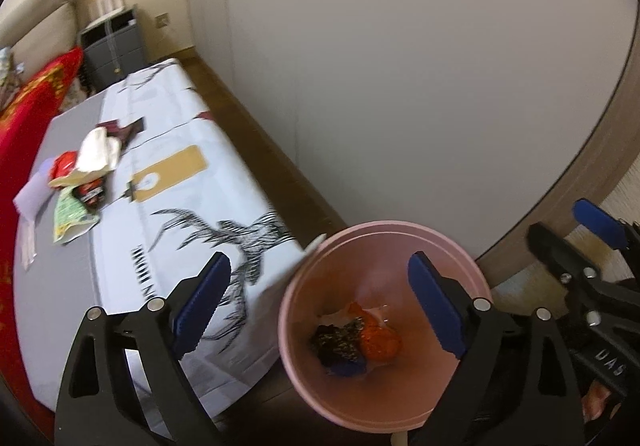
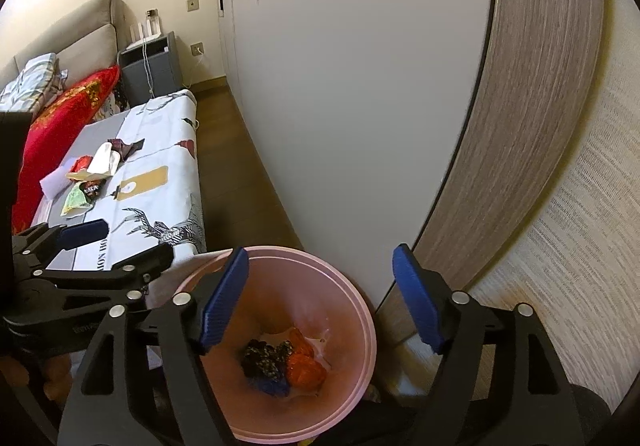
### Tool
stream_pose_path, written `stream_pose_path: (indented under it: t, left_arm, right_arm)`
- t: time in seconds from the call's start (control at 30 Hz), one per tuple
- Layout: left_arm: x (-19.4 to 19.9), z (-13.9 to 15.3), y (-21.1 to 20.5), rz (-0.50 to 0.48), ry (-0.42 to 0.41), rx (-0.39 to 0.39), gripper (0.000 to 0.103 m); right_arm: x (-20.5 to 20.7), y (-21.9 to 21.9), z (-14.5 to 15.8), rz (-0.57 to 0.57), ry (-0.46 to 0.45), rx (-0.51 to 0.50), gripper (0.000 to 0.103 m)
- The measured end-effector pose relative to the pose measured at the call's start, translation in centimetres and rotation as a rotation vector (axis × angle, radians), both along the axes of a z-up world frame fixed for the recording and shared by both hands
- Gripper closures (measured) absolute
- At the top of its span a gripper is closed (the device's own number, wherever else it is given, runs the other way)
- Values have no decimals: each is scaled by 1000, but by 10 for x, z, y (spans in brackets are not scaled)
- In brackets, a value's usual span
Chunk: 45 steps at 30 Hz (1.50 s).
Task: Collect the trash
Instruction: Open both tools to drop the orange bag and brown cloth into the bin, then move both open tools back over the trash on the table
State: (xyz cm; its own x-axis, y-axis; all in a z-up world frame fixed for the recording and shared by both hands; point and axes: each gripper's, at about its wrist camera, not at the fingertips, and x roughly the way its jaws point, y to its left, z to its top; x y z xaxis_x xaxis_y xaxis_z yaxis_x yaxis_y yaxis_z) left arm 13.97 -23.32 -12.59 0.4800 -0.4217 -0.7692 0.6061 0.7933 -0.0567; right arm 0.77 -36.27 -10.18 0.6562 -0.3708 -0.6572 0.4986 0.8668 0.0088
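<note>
A pink waste bin [image 1: 468, 266] [image 2: 370, 326] stands on the floor beside the bed. Inside lie an orange wrapper [image 1: 378, 342] [image 2: 306, 370] and a dark crumpled wrapper [image 1: 340, 338] [image 2: 264, 358]. My left gripper [image 1: 320, 306] is open and empty, above the bin's left rim. My right gripper [image 2: 320, 306] is open and empty, over the bin; it also shows in the left wrist view [image 1: 568, 242]. A pile of trash lies on the bed: white tissue [image 1: 98, 150] [image 2: 105, 158], red wrapper [image 1: 64, 164], green packet [image 1: 72, 216] [image 2: 76, 202], black packet [image 1: 94, 196].
The bed has a white sheet with a deer print [image 1: 224, 234] [image 2: 160, 226] and a red pillow [image 1: 36, 94] [image 2: 60, 118]. A grey nightstand [image 1: 112, 46] [image 2: 150, 66] stands at the far end. White wardrobe doors [image 1: 400, 66] run along the narrow wooden floor [image 2: 240, 166].
</note>
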Motion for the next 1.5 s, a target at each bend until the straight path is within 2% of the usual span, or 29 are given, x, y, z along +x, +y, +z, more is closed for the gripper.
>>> stream_pose_path:
  t: [0.13, 0.23, 0.4, 0.53, 0.67, 0.97, 1.17, 1.33, 1.5]
  left_arm:
    - [4, 15, 30, 86, 2, -19, 16]
    - [4, 37, 57, 145, -26, -42, 16]
    - [2, 83, 103, 244, -135, -41, 12]
    - [-2, 119, 145, 338, -256, -12, 8]
    - [-2, 140, 193, 454, -311, -29, 8]
    - [20, 142, 273, 655, -336, -16, 8]
    - [57, 142, 313, 767, -396, 9, 8]
    - [90, 130, 328, 819, -419, 17, 8]
    - [124, 108, 338, 854, -412, 31, 8]
  right_arm:
    - [-2, 11, 15, 36, -36, 22, 20]
    - [-2, 26, 31, 72, -67, 1, 16]
    - [7, 56, 63, 147, -136, 13, 14]
    - [22, 88, 78, 225, -166, 25, 13]
    - [36, 123, 89, 318, -187, 19, 12]
    - [76, 173, 93, 445, -185, 17, 12]
    - [108, 189, 92, 490, -210, -3, 12]
    - [149, 201, 81, 536, -252, -19, 12]
    - [200, 215, 54, 582, -275, -50, 12]
